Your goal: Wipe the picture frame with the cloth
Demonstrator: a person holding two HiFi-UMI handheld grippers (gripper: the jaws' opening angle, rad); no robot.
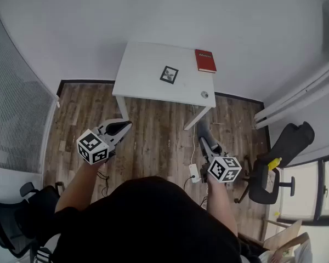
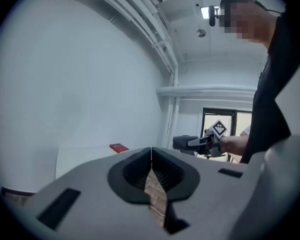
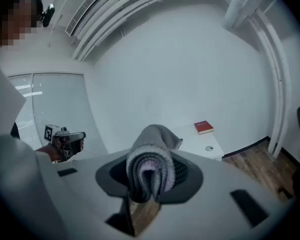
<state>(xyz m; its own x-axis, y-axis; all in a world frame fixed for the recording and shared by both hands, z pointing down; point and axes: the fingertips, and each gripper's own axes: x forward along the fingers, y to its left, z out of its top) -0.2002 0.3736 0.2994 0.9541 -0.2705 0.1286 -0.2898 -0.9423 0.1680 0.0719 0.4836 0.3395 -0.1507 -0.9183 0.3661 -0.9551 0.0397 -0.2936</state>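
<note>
The right gripper is clamped on a folded grey cloth; the left gripper is squeezed closed with nothing in it; both are over the wood floor, well apart from the white table; a black chair stands at the right; on the table lie a red book, its writing too small to read, and the picture frame near the middle.

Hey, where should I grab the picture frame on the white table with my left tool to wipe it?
Probably one outer edge, coming from the near side of the table. The picture frame appears to lie flat, turned cornerwise, mid-table, so only its rim offers a grip. The right tool holds the cloth.
</note>
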